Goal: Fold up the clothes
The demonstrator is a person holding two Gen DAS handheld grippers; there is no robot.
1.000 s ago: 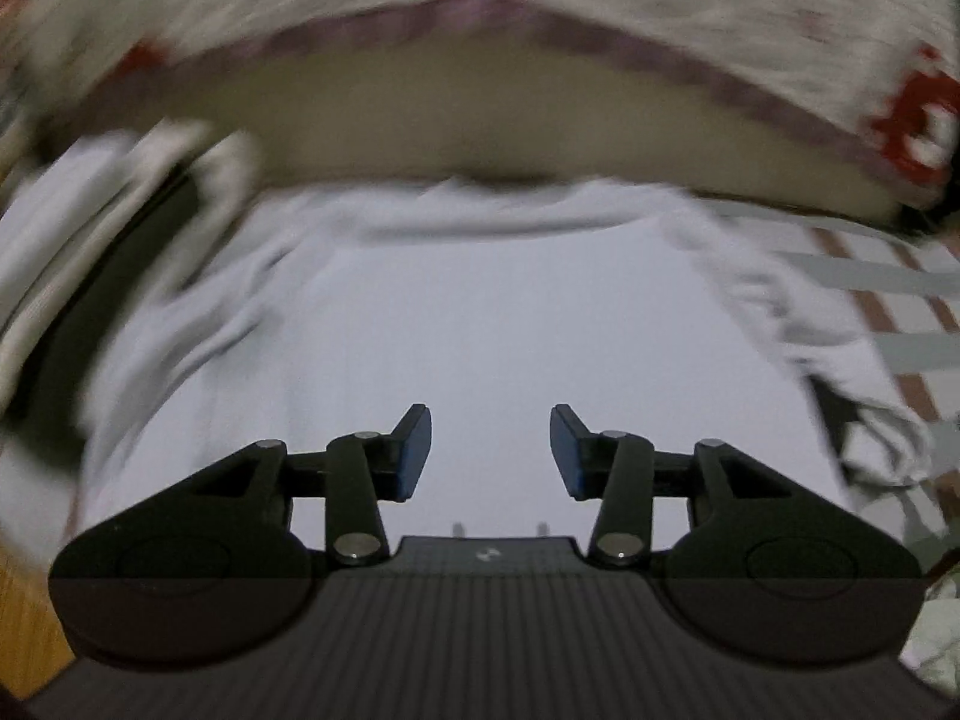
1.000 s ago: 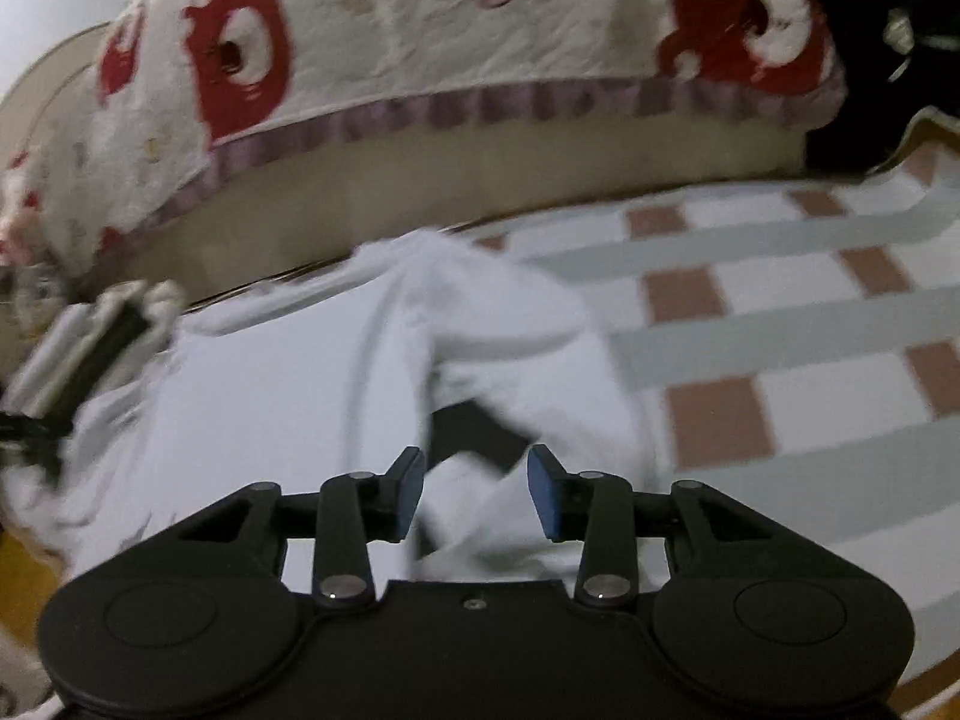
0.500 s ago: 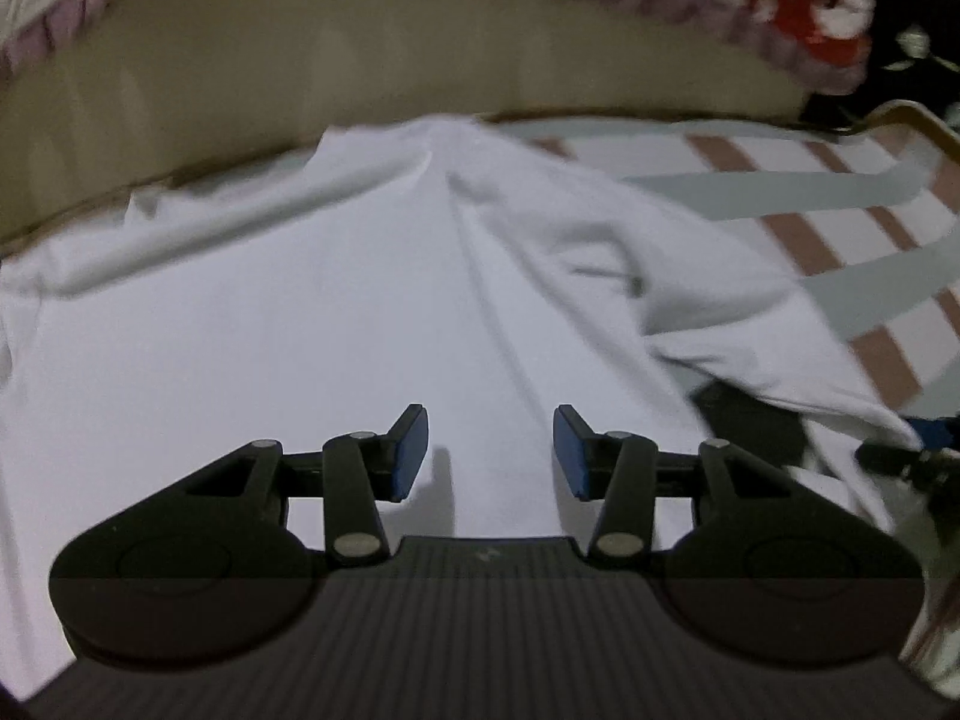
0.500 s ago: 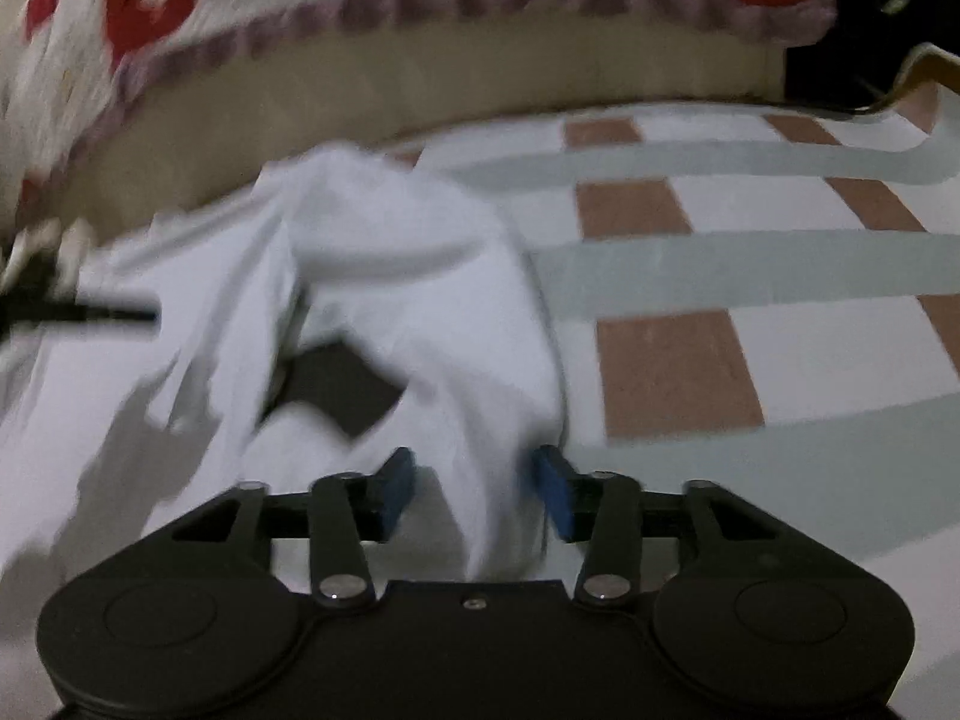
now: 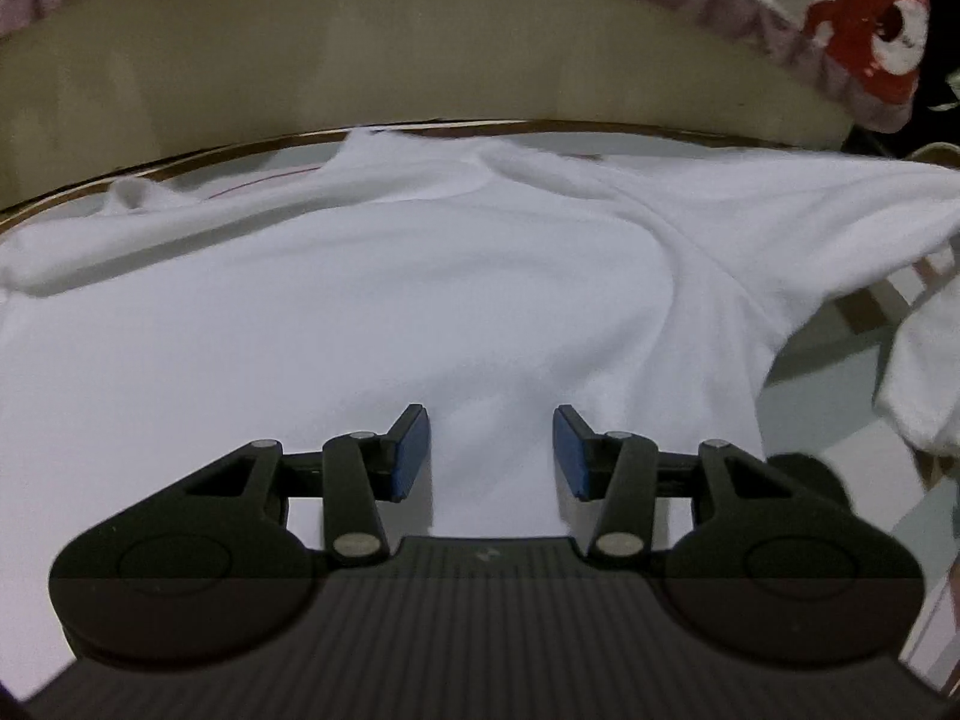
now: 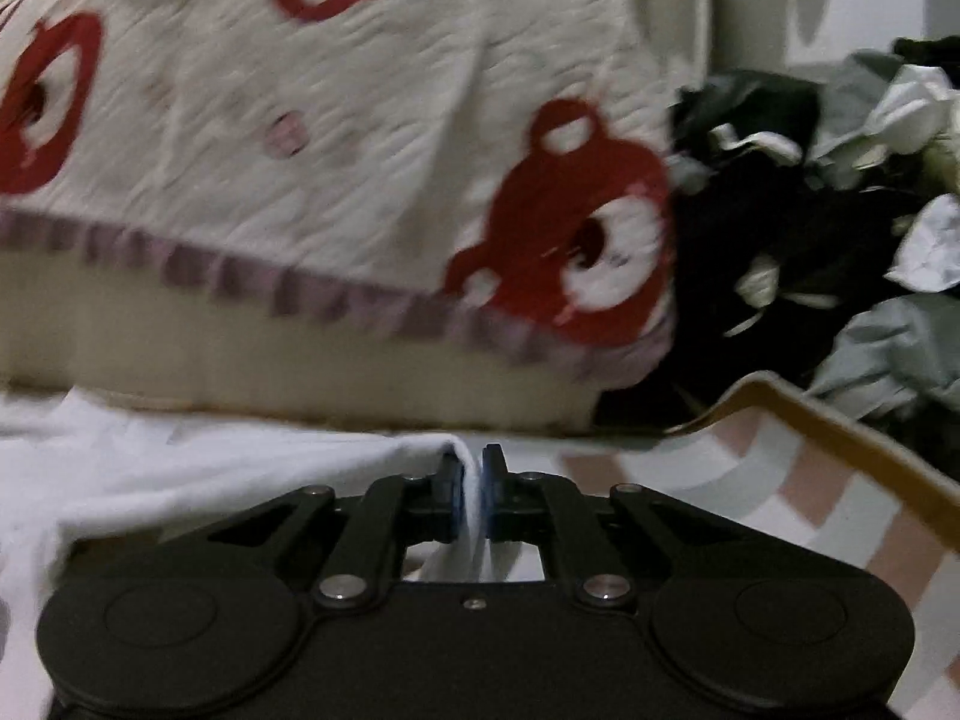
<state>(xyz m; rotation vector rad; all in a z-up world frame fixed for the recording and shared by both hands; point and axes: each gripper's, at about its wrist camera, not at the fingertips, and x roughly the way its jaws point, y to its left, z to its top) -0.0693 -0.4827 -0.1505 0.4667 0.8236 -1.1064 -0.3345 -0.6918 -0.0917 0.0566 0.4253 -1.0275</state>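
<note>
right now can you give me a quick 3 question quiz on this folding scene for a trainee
1. True or false: the left gripper is clamped on cloth.
2. Which gripper is pinching the white garment? A) left B) right C) both
3. Fill in: the blanket behind the table has red ____ shapes printed on it.

Key:
1. False. Its jaws stand open above the garment.
2. B. The right gripper is shut on a fold of white fabric.
3. Bear.

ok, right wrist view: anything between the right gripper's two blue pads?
Yes. A fold of the white cotton shirt is pinched in the right gripper, seen in the right wrist view.
</note>
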